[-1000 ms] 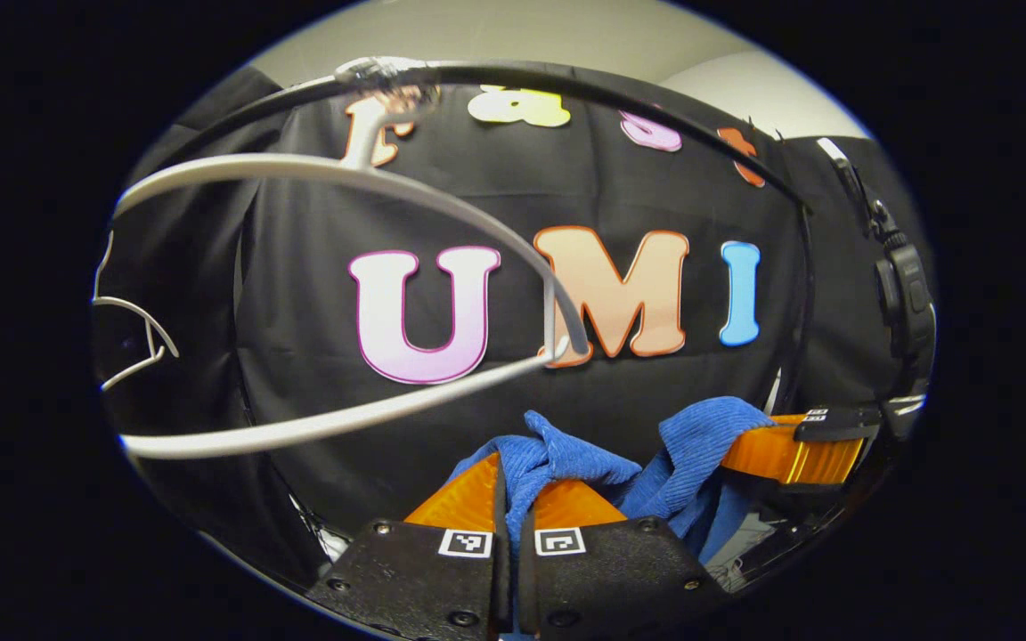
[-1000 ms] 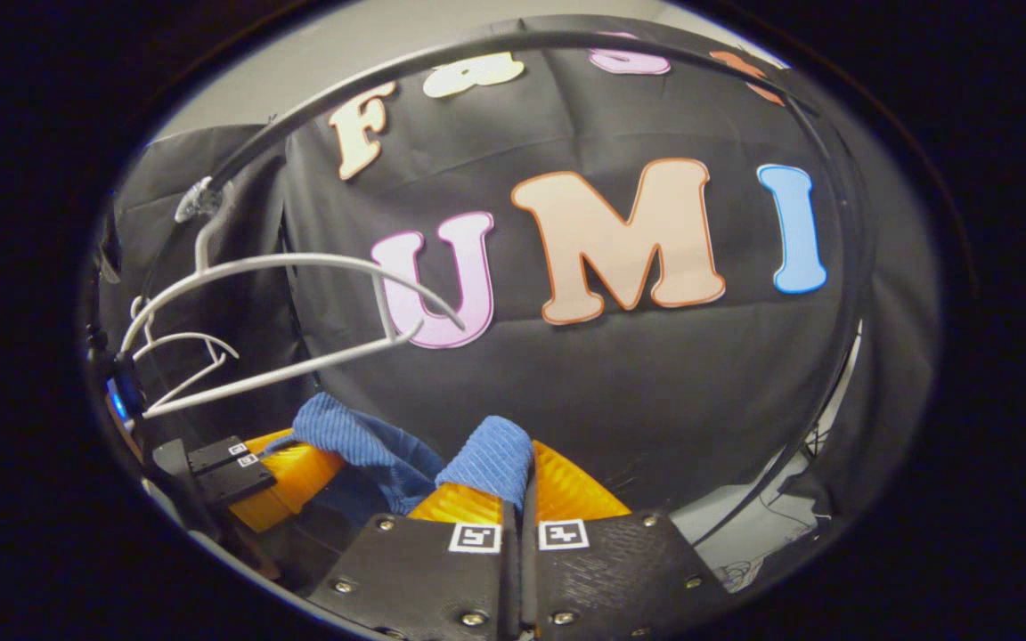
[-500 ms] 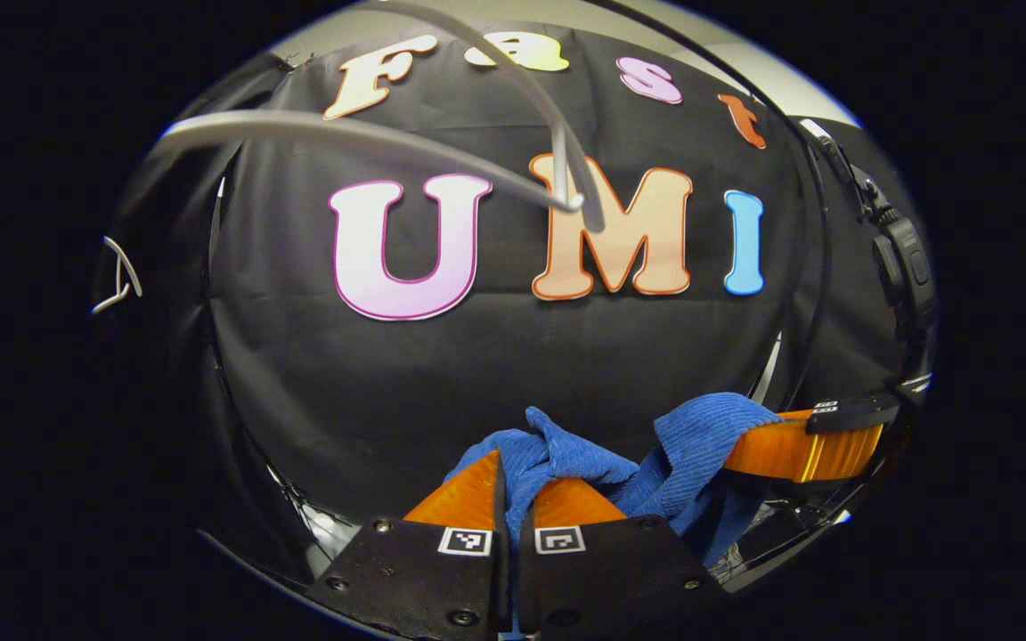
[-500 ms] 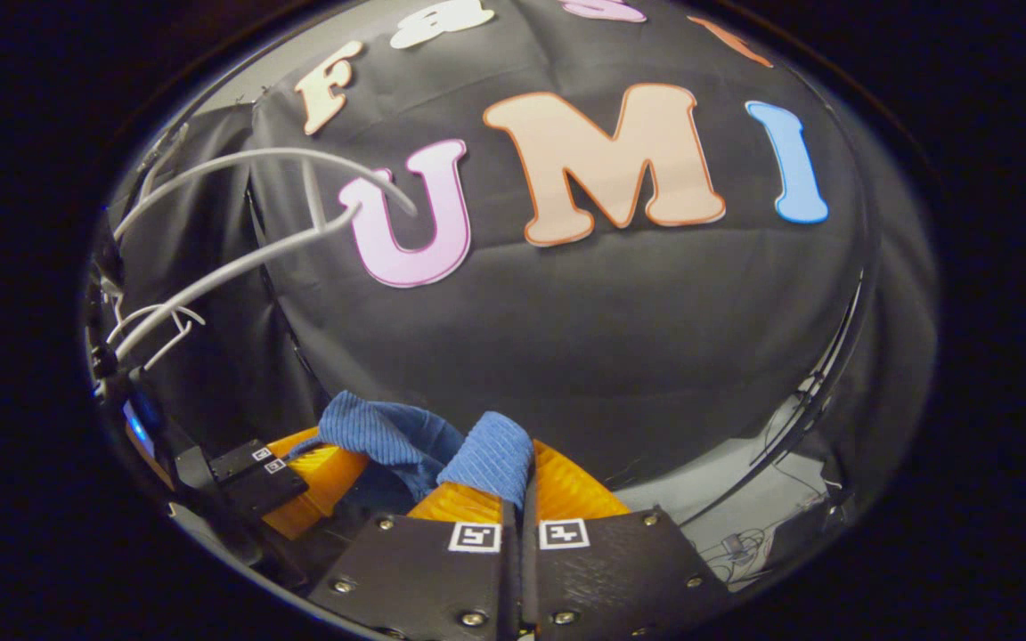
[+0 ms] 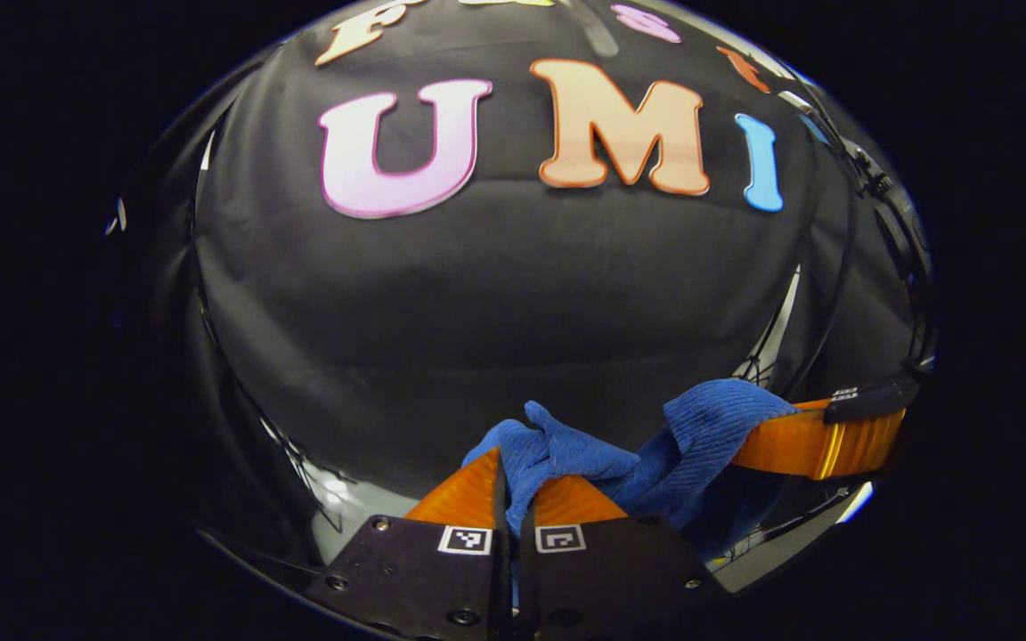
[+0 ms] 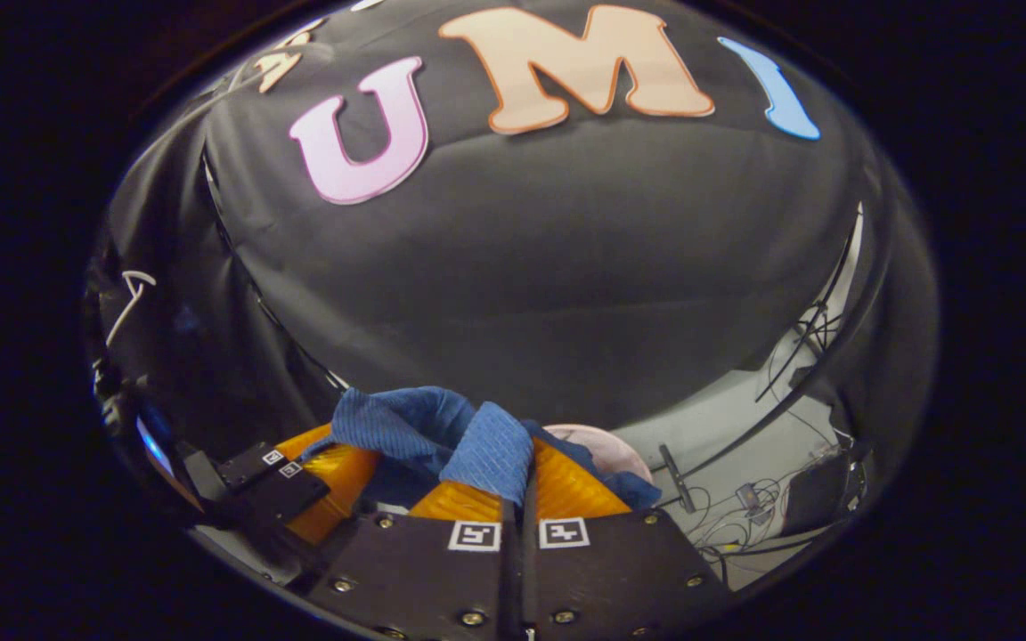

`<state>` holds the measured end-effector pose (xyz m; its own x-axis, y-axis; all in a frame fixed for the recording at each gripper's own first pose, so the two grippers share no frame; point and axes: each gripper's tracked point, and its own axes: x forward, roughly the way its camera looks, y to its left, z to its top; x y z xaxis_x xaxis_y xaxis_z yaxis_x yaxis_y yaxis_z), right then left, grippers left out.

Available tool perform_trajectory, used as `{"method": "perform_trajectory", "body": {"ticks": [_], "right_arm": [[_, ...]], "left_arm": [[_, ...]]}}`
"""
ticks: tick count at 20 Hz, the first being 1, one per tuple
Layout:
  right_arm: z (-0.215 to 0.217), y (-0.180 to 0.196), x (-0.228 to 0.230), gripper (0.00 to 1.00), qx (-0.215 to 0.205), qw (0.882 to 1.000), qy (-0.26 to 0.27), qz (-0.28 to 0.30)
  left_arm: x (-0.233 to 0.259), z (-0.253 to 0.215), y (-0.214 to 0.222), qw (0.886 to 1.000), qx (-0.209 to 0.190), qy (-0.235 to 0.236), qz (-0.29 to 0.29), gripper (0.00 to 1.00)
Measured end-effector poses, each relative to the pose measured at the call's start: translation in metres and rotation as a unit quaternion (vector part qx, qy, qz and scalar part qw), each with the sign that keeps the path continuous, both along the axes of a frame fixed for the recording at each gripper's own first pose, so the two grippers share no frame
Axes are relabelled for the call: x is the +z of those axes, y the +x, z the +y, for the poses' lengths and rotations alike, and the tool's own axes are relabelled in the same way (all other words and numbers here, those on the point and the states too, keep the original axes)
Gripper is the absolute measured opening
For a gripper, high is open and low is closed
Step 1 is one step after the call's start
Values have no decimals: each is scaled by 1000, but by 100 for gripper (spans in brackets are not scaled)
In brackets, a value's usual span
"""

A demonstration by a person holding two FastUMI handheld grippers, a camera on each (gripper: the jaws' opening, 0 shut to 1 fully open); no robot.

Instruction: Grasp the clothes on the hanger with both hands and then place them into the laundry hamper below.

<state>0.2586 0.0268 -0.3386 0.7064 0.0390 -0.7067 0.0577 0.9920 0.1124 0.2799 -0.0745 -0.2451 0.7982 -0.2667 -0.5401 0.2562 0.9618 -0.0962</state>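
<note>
The left gripper (image 5: 513, 476) pinches a fold of the blue garment (image 5: 691, 436) tightly between its fingers, and the right gripper (image 6: 522, 476) is clamped on another fold of it, so the cloth hangs between them. I judge the lowering step is in hand; next both must come over the hamper and let go. A pinkish rim (image 6: 606, 445), maybe the hamper, shows below. Cables (image 6: 771, 507) lie on the floor at right.

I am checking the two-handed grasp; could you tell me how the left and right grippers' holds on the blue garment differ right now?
The left gripper pinches a bunched, knotted fold of the blue garment; the right gripper pinches a smoother, flatter edge. Both have jaws closed on the cloth, which spans between them.
</note>
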Motion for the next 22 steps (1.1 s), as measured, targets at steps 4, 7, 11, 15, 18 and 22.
{"method": "perform_trajectory", "body": {"ticks": [4, 7, 11, 15, 18, 22], "right_arm": [[-4, -6, -39, 2, -27, 998, 12, 56], [-9, -13, -63, 2, -34, 996, 8, 86], [-8, -25, -86, 2, -32, 992, -2, 119], [-11, -30, -104, 2, -35, 988, -16, 147], [-15, -24, -130, 2, -50, 986, -23, 156], [-20, -19, -159, 3, -64, 983, -30, 169]], "left_arm": [[-53, 9, -14, 997, 7, 15, 70, 4], [-91, 4, -19, 991, 10, 28, 133, 4], [-109, 1, -26, 985, 1, 45, 164, 4], [-139, -4, -37, 979, -11, 42, 199, 4], [-153, -7, -41, 975, -15, 35, 220, 4], [-171, -10, -40, 968, -22, 27, 249, 5]]}}
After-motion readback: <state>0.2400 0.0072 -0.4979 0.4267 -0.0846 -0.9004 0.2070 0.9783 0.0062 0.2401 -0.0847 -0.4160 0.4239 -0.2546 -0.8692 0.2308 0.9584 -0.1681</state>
